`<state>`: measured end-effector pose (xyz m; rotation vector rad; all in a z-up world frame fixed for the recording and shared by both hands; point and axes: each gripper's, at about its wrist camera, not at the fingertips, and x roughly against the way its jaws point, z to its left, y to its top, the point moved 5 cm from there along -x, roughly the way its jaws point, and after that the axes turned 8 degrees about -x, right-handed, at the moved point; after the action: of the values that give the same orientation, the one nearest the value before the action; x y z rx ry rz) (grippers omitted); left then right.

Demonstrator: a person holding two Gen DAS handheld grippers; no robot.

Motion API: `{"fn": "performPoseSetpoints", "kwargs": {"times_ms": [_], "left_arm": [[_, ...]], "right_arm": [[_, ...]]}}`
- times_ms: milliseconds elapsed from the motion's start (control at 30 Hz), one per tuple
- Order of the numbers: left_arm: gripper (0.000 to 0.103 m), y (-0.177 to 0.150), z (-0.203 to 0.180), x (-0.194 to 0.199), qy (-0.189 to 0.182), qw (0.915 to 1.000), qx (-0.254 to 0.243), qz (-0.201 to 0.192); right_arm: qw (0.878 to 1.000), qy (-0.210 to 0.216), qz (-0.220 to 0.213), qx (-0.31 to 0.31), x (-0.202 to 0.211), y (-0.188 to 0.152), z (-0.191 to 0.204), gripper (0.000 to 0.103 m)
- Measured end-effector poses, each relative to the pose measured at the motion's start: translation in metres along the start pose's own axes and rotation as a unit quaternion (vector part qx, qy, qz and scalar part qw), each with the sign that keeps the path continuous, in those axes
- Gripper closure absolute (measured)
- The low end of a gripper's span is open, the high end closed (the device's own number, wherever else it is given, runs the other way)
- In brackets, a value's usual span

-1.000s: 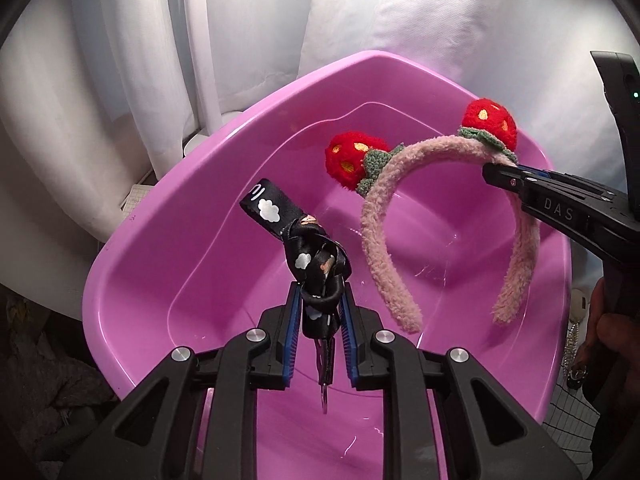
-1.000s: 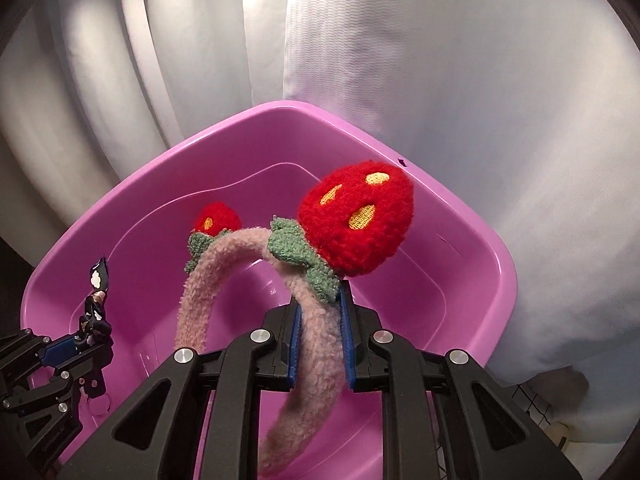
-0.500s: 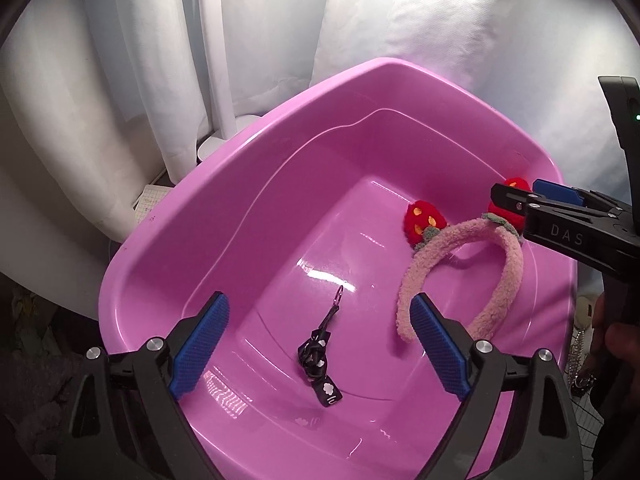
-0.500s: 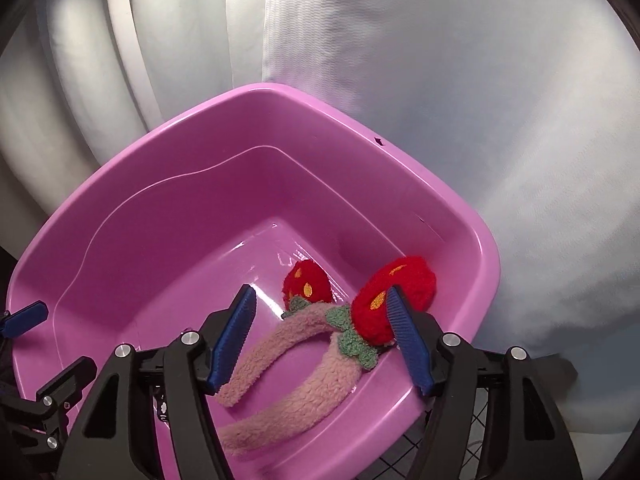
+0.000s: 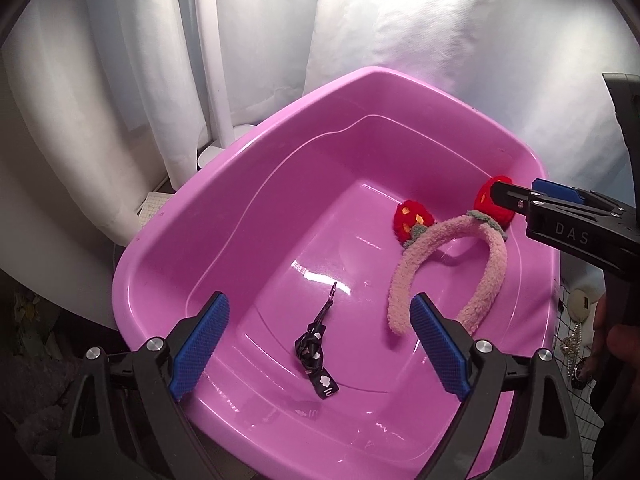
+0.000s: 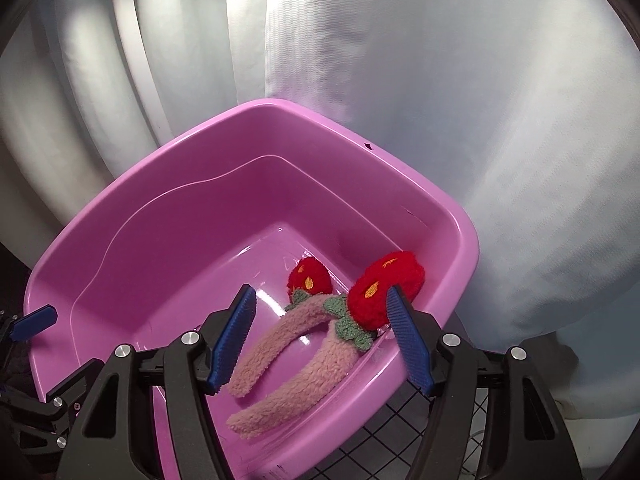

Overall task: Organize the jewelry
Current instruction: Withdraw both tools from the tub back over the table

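Note:
A pink plastic tub [image 5: 248,184] [image 6: 168,200] fills both views. On its floor lies a black strap keychain with white clouds [image 5: 316,344], loose, below my left gripper [image 5: 320,344], which stands wide open above it. A fuzzy pink headband with two red strawberries [image 5: 492,276] [image 6: 296,344] rests against the tub's right wall. My right gripper [image 6: 320,340] hangs open over the headband, its blue pads apart from it. In the left wrist view the right gripper [image 5: 560,212] shows at the right edge.
White curtains [image 5: 280,40] hang behind the tub. A white pole base [image 5: 216,152] stands behind the tub at its left. A black wire grid [image 6: 360,452] lies under the tub's near right side. Pearl jewelry [image 5: 574,340] lies on the grid beside a person's hand [image 5: 616,344].
Both grippers opened and let go. The keychain dropped to the tub floor, and the headband fell from the right gripper to rest against the right wall.

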<state>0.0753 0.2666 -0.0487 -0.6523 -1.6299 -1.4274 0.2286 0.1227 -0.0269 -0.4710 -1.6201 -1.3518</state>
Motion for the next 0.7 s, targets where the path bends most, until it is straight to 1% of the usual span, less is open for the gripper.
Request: {"fn": "performPoseSetpoints", "kwargs": {"times_ms": [133, 333, 467, 600, 700], "left_arm": [[0.013, -0.003, -0.002, 0.007, 0.003, 1.0000, -0.002, -0.005], [0.009, -0.006, -0.008, 0.022, 0.013, 0.9997, -0.006, -0.021], [0.008, -0.010, -0.011, 0.033, 0.021, 0.9992, -0.014, -0.030], [0.006, -0.016, -0.015, 0.042, 0.027, 0.9989, -0.013, -0.036], [0.006, -0.018, -0.019, 0.049, 0.025, 0.9988, -0.010, -0.040]], "right_arm": [[1.000, 0.002, -0.002, -0.002, 0.008, -0.005, -0.002, 0.038], [1.000, 0.006, -0.013, -0.007, 0.027, -0.015, -0.008, 0.036], [1.000, 0.010, -0.020, -0.016, 0.041, -0.024, -0.014, 0.032], [0.999, 0.013, -0.024, -0.023, 0.055, -0.034, -0.021, 0.032], [0.999, 0.010, -0.026, -0.025, 0.064, -0.044, -0.028, 0.032]]}}
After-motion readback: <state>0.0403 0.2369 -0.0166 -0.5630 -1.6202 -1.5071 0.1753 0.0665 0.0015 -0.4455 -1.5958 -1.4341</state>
